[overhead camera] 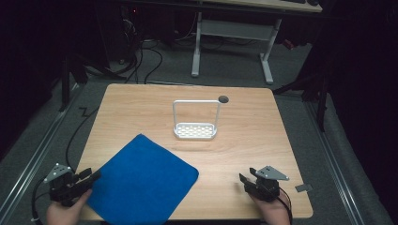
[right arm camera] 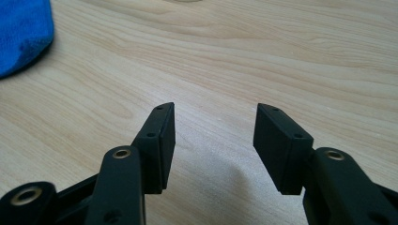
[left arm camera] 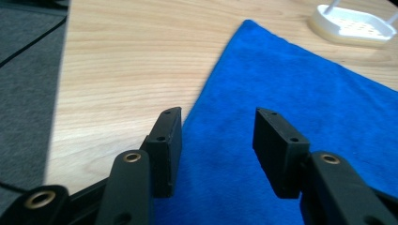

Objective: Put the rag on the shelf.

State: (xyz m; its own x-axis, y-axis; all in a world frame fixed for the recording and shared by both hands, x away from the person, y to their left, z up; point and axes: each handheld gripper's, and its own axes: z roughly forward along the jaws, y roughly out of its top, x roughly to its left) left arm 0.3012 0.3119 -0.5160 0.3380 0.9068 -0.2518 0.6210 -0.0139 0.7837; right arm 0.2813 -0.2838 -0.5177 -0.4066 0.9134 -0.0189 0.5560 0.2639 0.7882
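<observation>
A blue cloth lies flat on the near left part of the wooden table, one corner pointing toward a small white rack with a tall wire handle at the table's middle. My left gripper is open at the cloth's left edge; in the left gripper view its jaws stand apart just over the blue cloth edge, nothing between them. My right gripper is open low over bare wood near the front right, and the cloth's corner lies off to its left.
A dark round hole sits in the table behind the rack. The white rack appears far off in the left gripper view. Grey carpet with cables surrounds the table, and a white-legged desk stands beyond it.
</observation>
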